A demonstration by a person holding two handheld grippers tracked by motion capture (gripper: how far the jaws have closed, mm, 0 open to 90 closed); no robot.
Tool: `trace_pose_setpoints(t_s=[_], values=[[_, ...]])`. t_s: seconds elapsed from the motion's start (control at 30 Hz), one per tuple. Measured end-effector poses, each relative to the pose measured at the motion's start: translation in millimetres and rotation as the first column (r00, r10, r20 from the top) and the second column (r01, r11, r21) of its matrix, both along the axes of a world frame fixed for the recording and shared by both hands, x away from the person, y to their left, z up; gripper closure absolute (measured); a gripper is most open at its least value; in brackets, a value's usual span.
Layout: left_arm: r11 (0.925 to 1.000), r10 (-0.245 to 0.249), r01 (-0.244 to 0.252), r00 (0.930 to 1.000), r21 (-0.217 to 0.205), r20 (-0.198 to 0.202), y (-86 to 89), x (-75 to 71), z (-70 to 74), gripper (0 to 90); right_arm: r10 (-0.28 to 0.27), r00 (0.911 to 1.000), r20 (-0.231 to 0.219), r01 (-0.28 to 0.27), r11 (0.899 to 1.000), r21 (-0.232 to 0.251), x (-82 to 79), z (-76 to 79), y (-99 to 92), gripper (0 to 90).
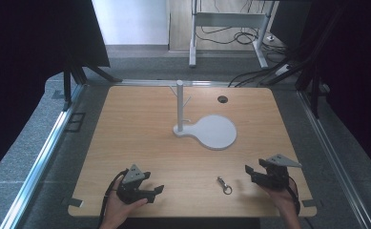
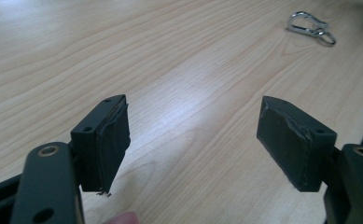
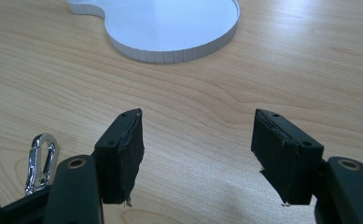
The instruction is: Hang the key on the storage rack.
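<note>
No text, label, brand, number or sign can be read anywhere in these views.

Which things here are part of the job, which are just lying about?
In the job:
- metal clip, lying on the table between both tools
- white stand with its upright peg post
- left tool and right tool, both open, empty

Just lying about:
- cable hole in the table
- floor cables beyond the table

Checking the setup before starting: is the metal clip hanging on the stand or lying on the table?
Lying flat on the table: the clip rests between both grippers, apart from the stand.
</note>
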State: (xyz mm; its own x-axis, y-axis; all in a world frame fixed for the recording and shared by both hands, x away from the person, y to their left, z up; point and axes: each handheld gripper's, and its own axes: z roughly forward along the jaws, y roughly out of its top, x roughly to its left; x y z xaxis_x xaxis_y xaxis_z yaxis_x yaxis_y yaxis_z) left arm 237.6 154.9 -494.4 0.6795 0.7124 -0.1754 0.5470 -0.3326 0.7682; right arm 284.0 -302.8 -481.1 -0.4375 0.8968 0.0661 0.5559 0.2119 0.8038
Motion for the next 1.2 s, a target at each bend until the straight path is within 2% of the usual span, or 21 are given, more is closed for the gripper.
trace_pose_setpoints(t_s=[0.23, 0.53, 0.57, 0.63, 0.73, 0.77, 1.0, 1.07, 1.17, 1.2], values=[[1.0, 0.005, -0.005, 0.9999, 0.008, -0.012, 0.3, -0.1, -0.8, 25.7, 0.021, 0.9998, -0.004, -0.022, 0.999, -0.037, -2.5, 0.1, 2.1, 34.6], [1.0, 0.006, -0.006, 0.9998, 0.006, -0.017, 1.3, 0.4, -0.8, 25.9, 0.022, 0.9984, -0.053, -0.024, 0.999, -0.028, -2.7, 1.0, -2.3, 35.6], [1.0, 0.0, 0.0, 0.9998, 0.002, -0.019, 1.0, -0.6, 0.6, 25.9, 0.025, 0.9985, -0.048, -0.027, 0.999, -0.031, -2.9, 1.9, -2.3, 35.9], [0.9994, -0.012, 0.012, 0.9995, -0.032, -0.029, 0.4, -1.7, 2.2, 25.8, 0.031, 0.9987, -0.04, -0.032, 0.999, -0.036, -3.9, 3.4, -1.0, 36.2], [0.9998, -0.018, 0.018, 0.9994, -0.014, -0.029, -1.7, -1.4, 1.0, 25.8, 0.042, 0.9984, -0.038, -0.044, 0.998, -0.044, -4.7, 3.6, 1.8, 36.2], [0.9997, -0.024, 0.023, 0.9992, -0.011, -0.031, -1.4, -1.2, 0.9, 25.8, 0.064, 0.997, -0.043, -0.066, 0.996, -0.056, -5.6, 2.9, 5.0, 36.2], [0.9993, -0.005, 0.004, 0.9998, -0.037, -0.021, 7.6, -0.5, 5.6, 25.9, 0.093, 0.9928, -0.076, -0.097, 0.994, -0.056, -2.5, 3.5, 10.1, 36.5], [0.9993, -0.001, 0.0, 0.9998, -0.039, -0.021, 9.6, -0.5, 6.2, 26.0, 0.097, 0.9914, -0.087, -0.104, 0.992, -0.073, 0.1, 8.2, 11.9, 36.8], [0.9989, -0.004, 0.003, 0.9999, -0.048, -0.009, 10.3, -2.8, 11.5, 26.0, 0.108, 0.9892, -0.099, -0.121, 0.984, -0.129, 1.2, 20.8, 16.2, 38.1], [0.9989, -0.004, 0.003, 0.9999, -0.048, -0.009, 10.3, -2.8, 11.5, 26.0, 0.108, 0.9892, -0.099, -0.121, 0.984, -0.129, 1.2, 20.8, 16.2, 38.1]])
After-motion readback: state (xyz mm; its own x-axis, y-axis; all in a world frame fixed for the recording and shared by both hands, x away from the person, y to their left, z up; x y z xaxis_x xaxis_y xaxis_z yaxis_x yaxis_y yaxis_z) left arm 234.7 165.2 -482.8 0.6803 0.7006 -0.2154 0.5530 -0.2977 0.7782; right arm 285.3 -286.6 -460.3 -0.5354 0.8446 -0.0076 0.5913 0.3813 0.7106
